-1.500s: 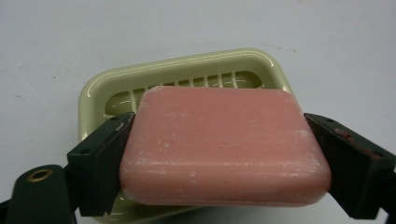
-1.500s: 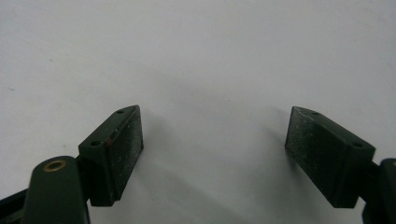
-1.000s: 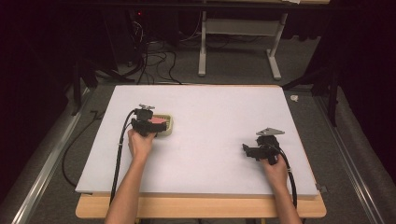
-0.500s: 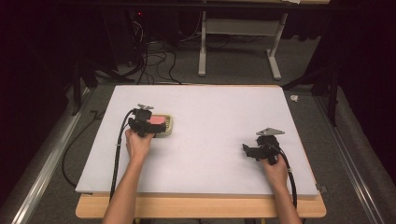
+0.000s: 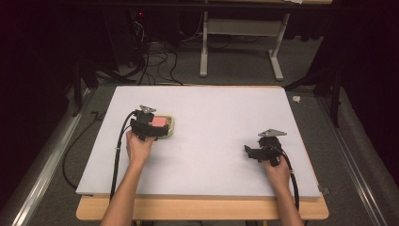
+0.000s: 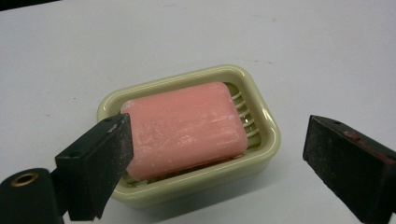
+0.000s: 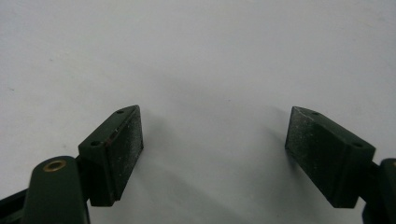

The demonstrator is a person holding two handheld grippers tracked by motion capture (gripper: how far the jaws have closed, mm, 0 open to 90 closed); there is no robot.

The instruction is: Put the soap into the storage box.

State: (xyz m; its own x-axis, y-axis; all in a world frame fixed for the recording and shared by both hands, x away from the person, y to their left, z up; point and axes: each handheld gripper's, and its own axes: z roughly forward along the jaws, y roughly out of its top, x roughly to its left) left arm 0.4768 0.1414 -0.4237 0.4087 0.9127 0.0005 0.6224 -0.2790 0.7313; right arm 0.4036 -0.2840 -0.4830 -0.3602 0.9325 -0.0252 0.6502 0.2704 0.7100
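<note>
A pink soap bar [image 6: 186, 126] lies in a pale green soap dish [image 6: 268, 133] on the white table. From above, the soap bar [image 5: 159, 121] and the dish [image 5: 171, 127] sit at the table's left, partly under my left gripper [image 5: 149, 128]. That left gripper [image 6: 219, 161] is open, its jaws standing wide on either side of the dish, the left pad overlapping the dish's near left corner. My right gripper [image 5: 250, 152] rests at the table's right side, pointing left. In its own view the right gripper [image 7: 212, 140] is open over bare white surface, holding nothing.
The white table top [image 5: 216, 117] rests on a wooden board whose front edge [image 5: 202, 209] faces the person. Behind the table are cables [image 5: 150, 56] and a white stand [image 5: 237, 52] on the grey floor. A small white scrap [image 5: 296, 99] lies off the table's right rear corner.
The left gripper has crept slightly over the soap dish. The right gripper has stayed where it was.
</note>
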